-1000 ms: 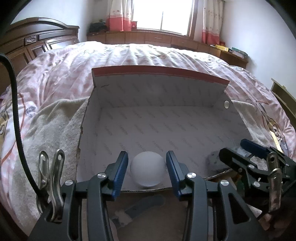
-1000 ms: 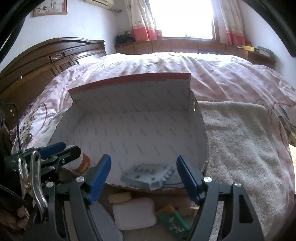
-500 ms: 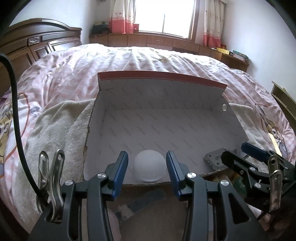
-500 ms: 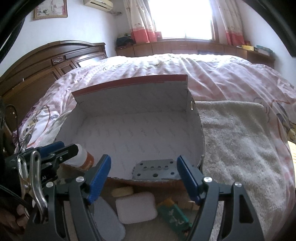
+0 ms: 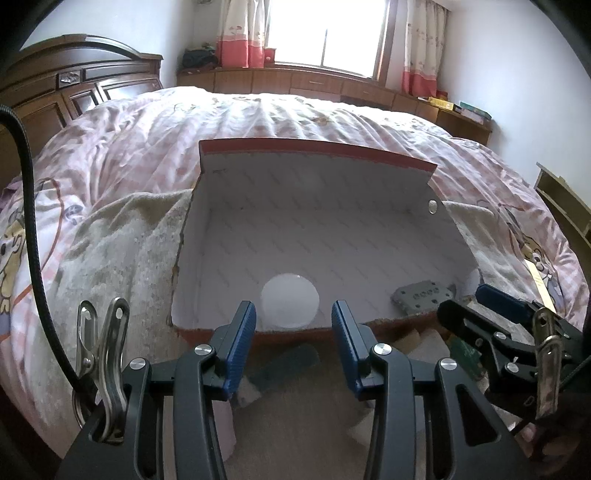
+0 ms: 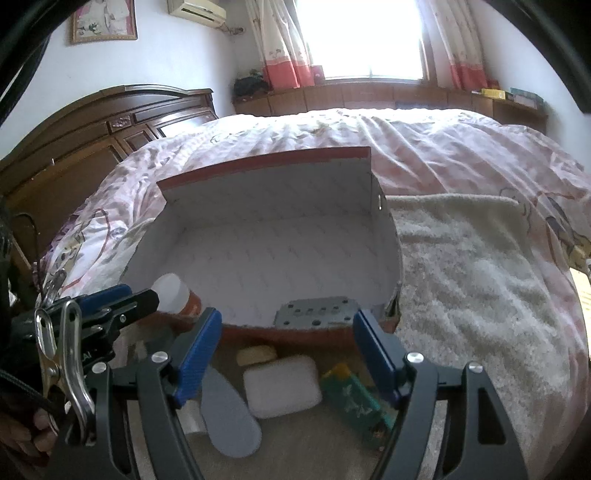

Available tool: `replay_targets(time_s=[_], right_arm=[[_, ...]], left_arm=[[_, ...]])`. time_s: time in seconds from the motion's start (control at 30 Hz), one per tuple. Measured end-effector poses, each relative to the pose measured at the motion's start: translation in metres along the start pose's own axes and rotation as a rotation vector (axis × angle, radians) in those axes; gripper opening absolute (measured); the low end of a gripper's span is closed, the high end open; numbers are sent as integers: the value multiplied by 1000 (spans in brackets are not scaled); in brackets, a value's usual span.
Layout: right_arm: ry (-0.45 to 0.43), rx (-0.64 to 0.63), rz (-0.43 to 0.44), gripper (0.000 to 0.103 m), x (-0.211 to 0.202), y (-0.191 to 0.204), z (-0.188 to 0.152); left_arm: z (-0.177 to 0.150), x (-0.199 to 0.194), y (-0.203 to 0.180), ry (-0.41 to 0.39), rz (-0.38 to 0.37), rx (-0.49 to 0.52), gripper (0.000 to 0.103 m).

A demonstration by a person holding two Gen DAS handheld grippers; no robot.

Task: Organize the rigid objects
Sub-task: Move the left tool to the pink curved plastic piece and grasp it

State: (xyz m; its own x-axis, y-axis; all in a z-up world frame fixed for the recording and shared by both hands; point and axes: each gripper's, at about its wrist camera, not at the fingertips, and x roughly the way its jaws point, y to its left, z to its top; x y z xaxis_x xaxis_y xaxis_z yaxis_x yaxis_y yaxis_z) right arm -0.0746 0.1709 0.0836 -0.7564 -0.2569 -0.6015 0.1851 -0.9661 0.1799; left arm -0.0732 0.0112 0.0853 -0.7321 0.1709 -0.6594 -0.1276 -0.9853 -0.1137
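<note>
Hovering spread and empty at six o'clock of the cardboard box (image 5: 314, 236), the left gripper (image 5: 293, 332) and right gripper (image 6: 288, 343) face a white-capped bottle (image 5: 290, 301) and grey perforated plate (image 6: 317, 314) inside.

Bright curtained window (image 5: 325, 33) behind the bed (image 5: 295, 114), dark headboard (image 6: 110, 122) left.
</note>
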Motion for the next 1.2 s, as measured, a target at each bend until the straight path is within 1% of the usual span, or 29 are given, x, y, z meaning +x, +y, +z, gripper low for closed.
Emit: replay_targets(time_s=[0.5,0.8,1.2], right_arm=[[33,27,4,77,-13,-4,-27],[65,33,12,77,-12,-4,-42],[96,61,11,77,-10,-13,-55]], left_arm=[[-21,-15,3,11,-17,-13,43],[-41,-21,16,37,4,-26,43],[-65,-21,36,74,40,-30,43]])
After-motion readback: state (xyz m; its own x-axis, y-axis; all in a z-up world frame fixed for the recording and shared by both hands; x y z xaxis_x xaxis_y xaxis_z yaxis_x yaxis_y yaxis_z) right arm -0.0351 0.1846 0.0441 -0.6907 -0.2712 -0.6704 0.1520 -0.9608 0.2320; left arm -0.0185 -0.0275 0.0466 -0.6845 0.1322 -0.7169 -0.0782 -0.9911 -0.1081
